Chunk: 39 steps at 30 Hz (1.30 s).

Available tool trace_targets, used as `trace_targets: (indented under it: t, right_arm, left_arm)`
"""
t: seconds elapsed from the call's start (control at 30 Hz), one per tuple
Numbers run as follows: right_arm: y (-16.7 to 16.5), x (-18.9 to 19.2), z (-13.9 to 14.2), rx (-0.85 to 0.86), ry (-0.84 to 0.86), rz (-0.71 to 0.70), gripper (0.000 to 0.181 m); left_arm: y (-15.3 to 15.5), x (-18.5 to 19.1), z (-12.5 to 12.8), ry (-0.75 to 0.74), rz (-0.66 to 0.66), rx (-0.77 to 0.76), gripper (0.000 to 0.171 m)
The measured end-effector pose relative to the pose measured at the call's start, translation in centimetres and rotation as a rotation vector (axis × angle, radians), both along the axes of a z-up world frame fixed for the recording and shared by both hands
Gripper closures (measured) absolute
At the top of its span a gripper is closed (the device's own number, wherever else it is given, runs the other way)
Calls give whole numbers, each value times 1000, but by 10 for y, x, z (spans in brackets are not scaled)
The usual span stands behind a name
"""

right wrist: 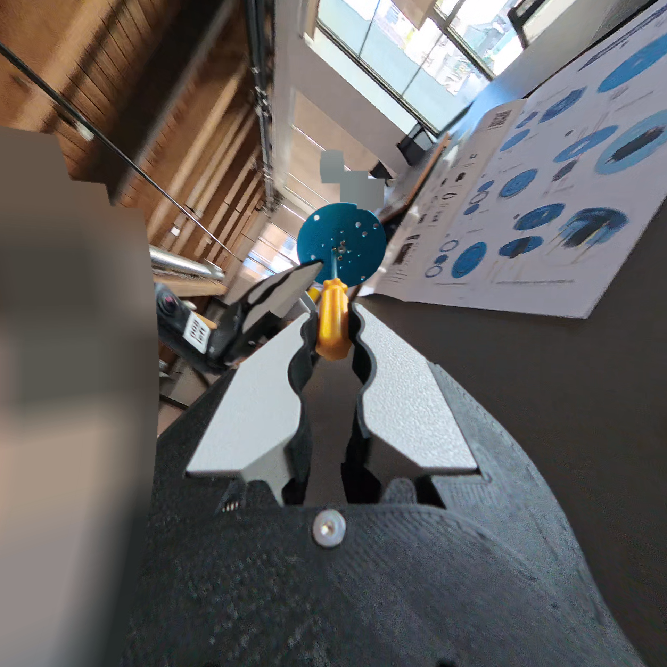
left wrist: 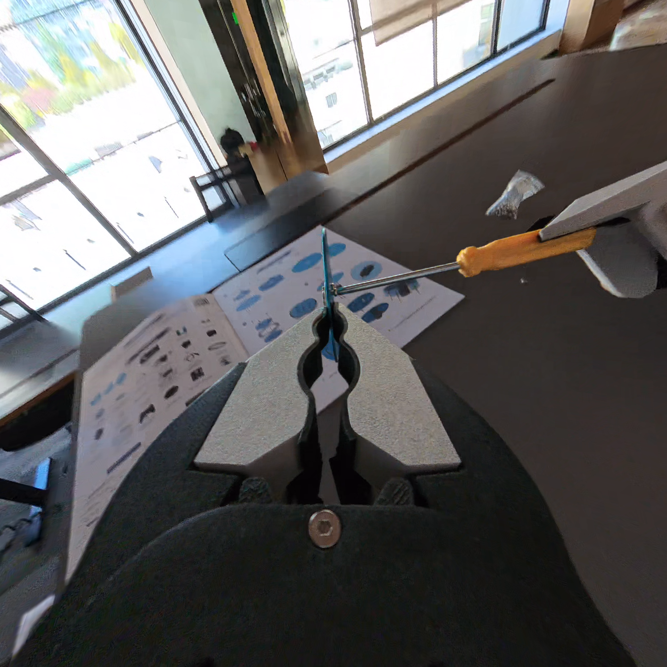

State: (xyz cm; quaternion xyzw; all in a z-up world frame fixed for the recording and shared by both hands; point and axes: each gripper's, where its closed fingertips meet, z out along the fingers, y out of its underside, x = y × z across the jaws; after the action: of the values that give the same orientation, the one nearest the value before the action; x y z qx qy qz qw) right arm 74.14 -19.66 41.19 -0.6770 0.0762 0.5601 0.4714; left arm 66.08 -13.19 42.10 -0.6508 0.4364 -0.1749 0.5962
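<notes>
My left gripper (left wrist: 329, 317) is shut on the lower edge of a thin blue round plate (left wrist: 326, 267), held upright and seen edge-on. My right gripper (right wrist: 334, 317) is shut on the yellow handle of a screwdriver (right wrist: 332, 317). In the left wrist view the screwdriver (left wrist: 512, 251) comes in from the right, and its steel shaft tip meets a small screw on the plate's face. In the right wrist view the blue plate (right wrist: 341, 245) faces me with several small holes, and the left gripper (right wrist: 314, 269) pinches its lower left edge.
White instruction sheets (left wrist: 173, 364) with blue and black part pictures lie on the dark table (left wrist: 541, 415); they also show in the right wrist view (right wrist: 541, 202). A small clear plastic bag (left wrist: 514, 196) lies farther off on the right. Large windows stand beyond the table. The gap from one gripper's tips to the other's is roughly 11 cm.
</notes>
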Motion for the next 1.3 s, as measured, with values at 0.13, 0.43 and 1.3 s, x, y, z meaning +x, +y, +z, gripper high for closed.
trace_targets:
  t: [0.13, 0.43, 1.3]
  right_arm:
    - [-8, -2, 18, -36, 317, 68, 171]
    - [-14, -3, 22, -44, 319, 124, 171]
    - [-25, -30, -101, 275, -1126, 399, 141]
  left_arm:
    - [-14, -4, 36, -74, 4, 198, 171]
    - [-16, -4, 43, -84, 7, 249, 171]
    - [20, -25, 7, -56, 15, -53, 171]
